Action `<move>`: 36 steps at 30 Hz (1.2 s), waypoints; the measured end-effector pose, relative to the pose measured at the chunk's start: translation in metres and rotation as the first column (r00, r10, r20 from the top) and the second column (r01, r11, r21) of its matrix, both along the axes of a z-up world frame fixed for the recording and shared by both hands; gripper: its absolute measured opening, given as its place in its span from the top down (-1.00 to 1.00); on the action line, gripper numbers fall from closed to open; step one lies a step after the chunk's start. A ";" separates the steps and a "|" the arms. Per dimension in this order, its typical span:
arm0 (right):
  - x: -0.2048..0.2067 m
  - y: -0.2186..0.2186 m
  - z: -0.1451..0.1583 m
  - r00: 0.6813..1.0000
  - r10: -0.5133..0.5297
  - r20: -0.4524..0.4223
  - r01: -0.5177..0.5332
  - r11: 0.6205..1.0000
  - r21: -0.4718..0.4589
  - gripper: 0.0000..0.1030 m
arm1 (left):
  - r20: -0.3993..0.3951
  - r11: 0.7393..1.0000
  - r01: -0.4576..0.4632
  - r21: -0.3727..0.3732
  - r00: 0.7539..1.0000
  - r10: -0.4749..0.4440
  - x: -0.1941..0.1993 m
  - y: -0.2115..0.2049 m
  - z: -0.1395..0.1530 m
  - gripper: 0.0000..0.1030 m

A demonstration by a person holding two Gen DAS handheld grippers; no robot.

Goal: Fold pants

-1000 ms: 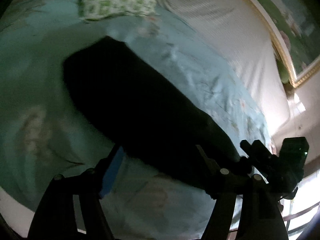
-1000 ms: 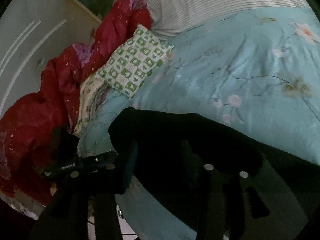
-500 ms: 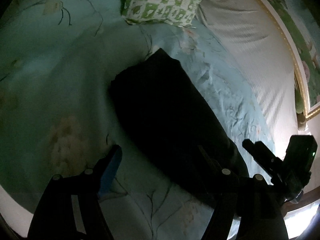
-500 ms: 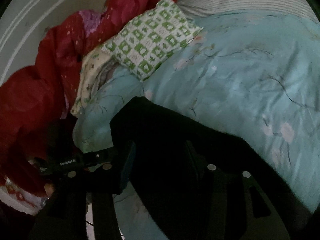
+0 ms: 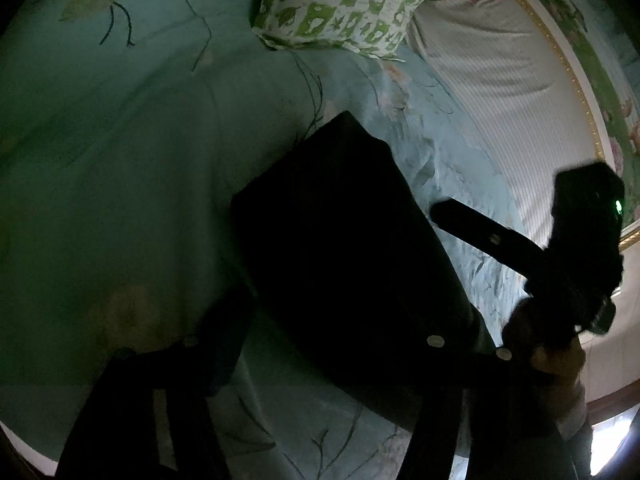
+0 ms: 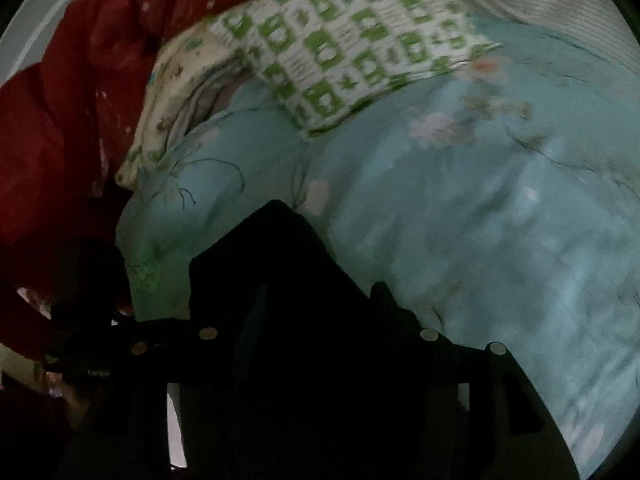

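The black pants (image 5: pixel 344 232) lie as a long folded strip on the light blue floral bedspread (image 5: pixel 120 160). My left gripper (image 5: pixel 336 320) hovers over the near end of the strip with its fingers wide apart. The right gripper shows in the left wrist view (image 5: pixel 520 248) at the strip's right edge. In the right wrist view the pants (image 6: pixel 280 264) fill the bottom, and my right gripper (image 6: pixel 320 300) straddles them with fingers apart. The scene is very dark, so I cannot see whether any finger touches the cloth.
A green-and-white patterned pillow (image 5: pixel 344 0) lies at the head of the bed, also in the right wrist view (image 6: pixel 352 40). A red quilt (image 6: pixel 60 100) is heaped at the left. A striped white sheet (image 5: pixel 500 100) and a framed picture (image 5: pixel 600 80) are at the right.
Both grippers have moved closer over the pants and tilted down. The right gripper has come in nearer to the strip's edge in the left wrist view.
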State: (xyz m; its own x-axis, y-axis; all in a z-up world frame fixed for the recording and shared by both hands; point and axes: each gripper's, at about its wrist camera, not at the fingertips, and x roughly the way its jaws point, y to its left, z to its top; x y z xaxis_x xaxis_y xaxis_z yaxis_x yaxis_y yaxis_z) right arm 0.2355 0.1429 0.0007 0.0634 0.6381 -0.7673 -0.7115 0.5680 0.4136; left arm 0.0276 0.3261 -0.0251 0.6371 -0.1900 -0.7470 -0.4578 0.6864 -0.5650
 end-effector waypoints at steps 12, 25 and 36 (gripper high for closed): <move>0.009 0.036 -0.032 0.994 0.110 -0.018 -0.110 0.993 -0.039 0.46 | 0.003 0.999 -0.008 0.047 1.000 0.008 0.002 0.001 0.001 0.71; -0.022 -0.052 0.054 0.998 -0.015 0.056 0.004 0.982 0.188 0.61 | 0.165 0.976 0.101 0.195 0.977 -0.134 -0.001 -0.072 0.100 0.78; -0.073 -0.169 0.099 0.975 -0.203 0.092 0.162 0.928 0.336 0.61 | 0.237 0.922 0.277 0.271 0.909 -0.343 0.009 -0.175 0.155 0.78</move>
